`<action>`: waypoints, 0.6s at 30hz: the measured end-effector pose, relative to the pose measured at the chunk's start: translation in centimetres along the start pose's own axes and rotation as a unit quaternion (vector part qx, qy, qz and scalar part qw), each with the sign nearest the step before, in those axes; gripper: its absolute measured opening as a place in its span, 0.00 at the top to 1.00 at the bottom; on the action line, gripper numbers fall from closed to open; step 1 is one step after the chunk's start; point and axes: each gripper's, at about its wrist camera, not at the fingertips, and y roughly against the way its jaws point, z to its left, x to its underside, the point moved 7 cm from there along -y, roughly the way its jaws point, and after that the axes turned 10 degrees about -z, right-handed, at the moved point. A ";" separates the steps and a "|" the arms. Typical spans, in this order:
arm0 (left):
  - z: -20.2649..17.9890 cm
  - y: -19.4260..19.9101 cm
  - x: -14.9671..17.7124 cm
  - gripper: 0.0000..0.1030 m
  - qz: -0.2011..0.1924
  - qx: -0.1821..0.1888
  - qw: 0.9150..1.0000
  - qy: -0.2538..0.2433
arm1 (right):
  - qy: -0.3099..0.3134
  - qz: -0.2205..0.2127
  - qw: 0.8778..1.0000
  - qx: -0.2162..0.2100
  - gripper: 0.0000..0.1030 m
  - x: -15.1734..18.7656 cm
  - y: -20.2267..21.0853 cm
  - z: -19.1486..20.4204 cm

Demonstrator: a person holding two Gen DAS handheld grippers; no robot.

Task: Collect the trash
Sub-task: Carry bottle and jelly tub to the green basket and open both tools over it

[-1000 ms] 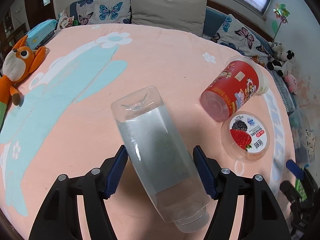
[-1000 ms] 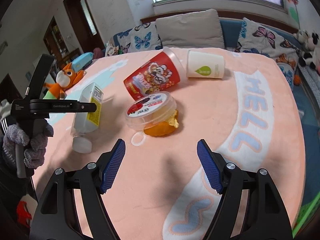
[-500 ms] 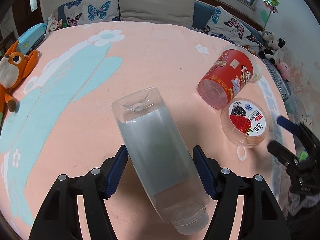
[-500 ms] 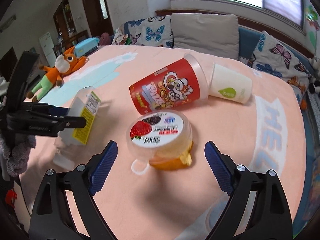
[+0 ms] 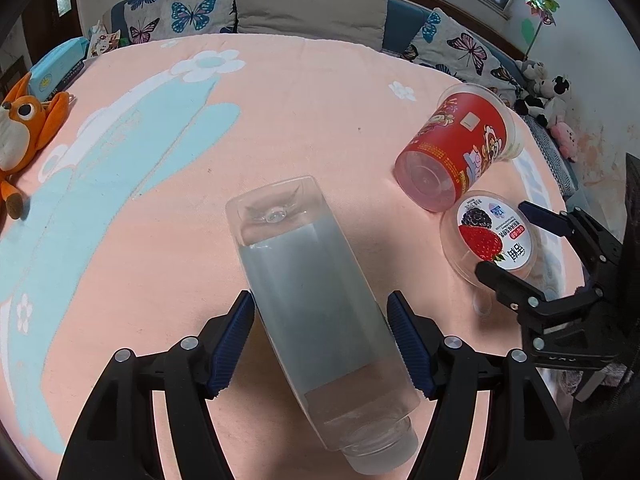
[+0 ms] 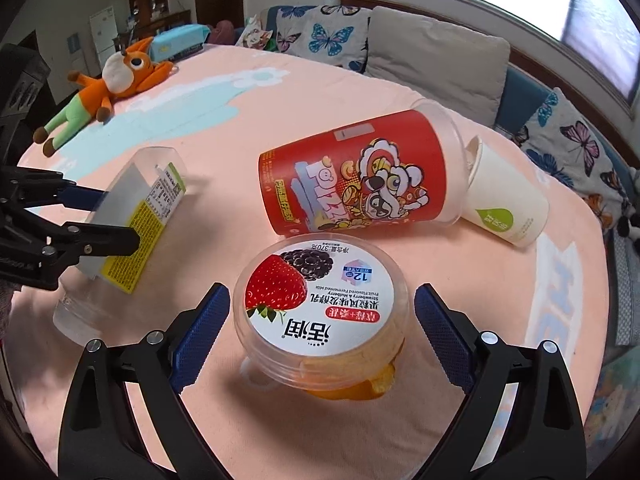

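Left tool point(image 5: 320, 340) clamps clear bottle point(image 5: 316, 304), cap end toward camera. Right tool point(image 6: 322, 336) released, straddling yogurt tub point(image 6: 320, 312), pads clear of it. Everything on pink bed point(image 6: 280, 112): red cup point(image 6: 360, 176) on its side, paper cup point(image 6: 504, 208) behind it.

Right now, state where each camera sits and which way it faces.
Left wrist: on the left gripper, looking down along the bed toward the pillows; its own jaws show, pads against a clear bottle.
Right wrist: on the right gripper, aimed down at the yogurt tub; its own jaws show, open around it.
Shared: bottle, tub, red cup, plush fox; each view shows the other gripper.
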 end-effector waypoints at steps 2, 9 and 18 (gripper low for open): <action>-0.2 0.0 0.2 0.32 0.001 0.002 1.000 -0.001 | -0.004 0.001 1.000 0.001 0.13 0.0 0.0 0.0; -0.6 -0.7 0.8 0.30 0.006 -0.007 1.000 -0.006 | -0.028 -0.017 0.999 -0.002 0.15 -0.2 1.3 -0.1; -0.9 0.2 1.3 0.39 -0.004 -0.007 1.000 -0.001 | -0.069 -0.056 0.996 -0.010 0.15 -0.1 5.9 -0.4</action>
